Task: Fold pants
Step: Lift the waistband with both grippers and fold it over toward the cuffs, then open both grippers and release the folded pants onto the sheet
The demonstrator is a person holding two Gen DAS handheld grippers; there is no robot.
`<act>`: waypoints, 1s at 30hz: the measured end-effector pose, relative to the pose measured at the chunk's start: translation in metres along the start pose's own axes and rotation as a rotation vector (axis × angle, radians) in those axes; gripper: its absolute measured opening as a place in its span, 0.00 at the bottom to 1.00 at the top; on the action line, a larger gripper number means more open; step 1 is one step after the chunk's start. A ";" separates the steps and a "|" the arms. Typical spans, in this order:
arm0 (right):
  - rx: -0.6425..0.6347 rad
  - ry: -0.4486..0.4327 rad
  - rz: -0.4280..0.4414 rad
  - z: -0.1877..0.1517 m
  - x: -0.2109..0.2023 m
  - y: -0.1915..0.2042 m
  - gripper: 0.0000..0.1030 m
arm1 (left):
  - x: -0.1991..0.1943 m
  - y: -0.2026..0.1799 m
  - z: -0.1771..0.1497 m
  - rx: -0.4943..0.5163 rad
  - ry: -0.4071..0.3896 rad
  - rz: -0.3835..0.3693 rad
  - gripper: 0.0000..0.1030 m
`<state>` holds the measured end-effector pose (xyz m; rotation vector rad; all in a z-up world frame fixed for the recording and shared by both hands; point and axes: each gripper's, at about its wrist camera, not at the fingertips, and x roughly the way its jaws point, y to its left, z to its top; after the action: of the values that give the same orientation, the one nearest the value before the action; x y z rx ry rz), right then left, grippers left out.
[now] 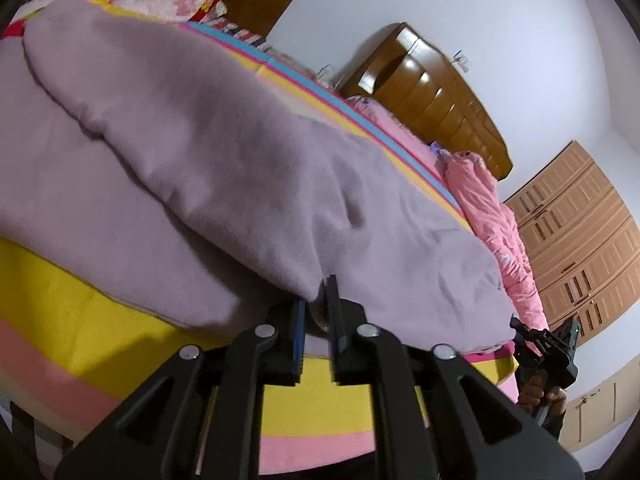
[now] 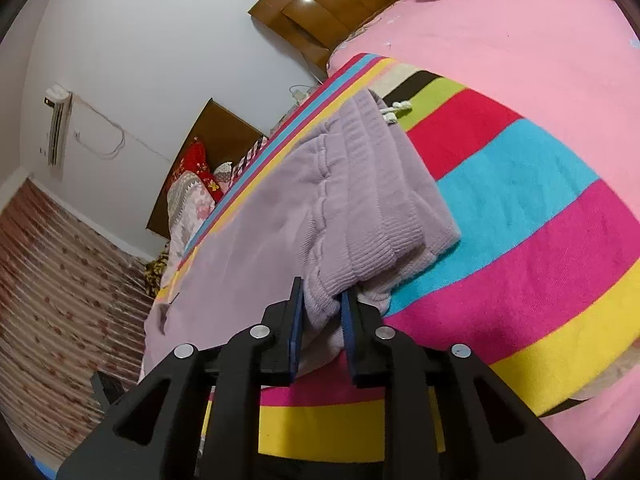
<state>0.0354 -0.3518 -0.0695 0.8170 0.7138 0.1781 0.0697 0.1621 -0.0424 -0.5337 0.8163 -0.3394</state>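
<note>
On the striped blanket (image 2: 520,200), both claws grip lilac pants (image 1: 200,152); left claw (image 1: 318,304), right claw (image 2: 322,304).

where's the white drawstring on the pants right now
In the right wrist view the white drawstring pokes out at the far end of the ribbed waistband, lying on the striped blanket near its green stripe.

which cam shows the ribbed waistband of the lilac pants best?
Right wrist. The lilac fleece pants' ribbed waistband fills mid-frame, white drawstring at its far end, near end between the right gripper jaws. Left wrist shows only smooth folded fabric, no ribbing.
</note>
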 end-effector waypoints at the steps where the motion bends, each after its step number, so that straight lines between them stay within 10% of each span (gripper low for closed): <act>1: -0.010 -0.013 -0.012 -0.004 -0.004 0.004 0.30 | -0.001 -0.001 0.000 0.007 -0.004 0.002 0.26; 4: -0.059 -0.038 -0.091 -0.024 -0.013 0.023 0.39 | -0.006 0.000 0.002 -0.001 -0.022 0.009 0.46; 16: -0.187 0.103 0.034 -0.067 0.043 0.077 0.38 | -0.004 0.004 0.001 0.001 -0.021 0.009 0.47; 19: -0.216 0.080 -0.009 -0.067 0.042 0.079 0.17 | -0.004 0.005 0.001 0.017 -0.026 0.018 0.38; 21: -0.213 0.075 -0.011 -0.068 0.040 0.078 0.12 | -0.005 0.003 0.000 0.039 -0.038 0.034 0.12; 30: -0.226 0.069 -0.041 -0.072 0.043 0.071 0.07 | -0.019 -0.012 -0.005 0.115 -0.086 0.086 0.07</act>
<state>0.0296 -0.2421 -0.0744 0.5823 0.7597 0.2470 0.0526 0.1600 -0.0273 -0.4017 0.7299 -0.2810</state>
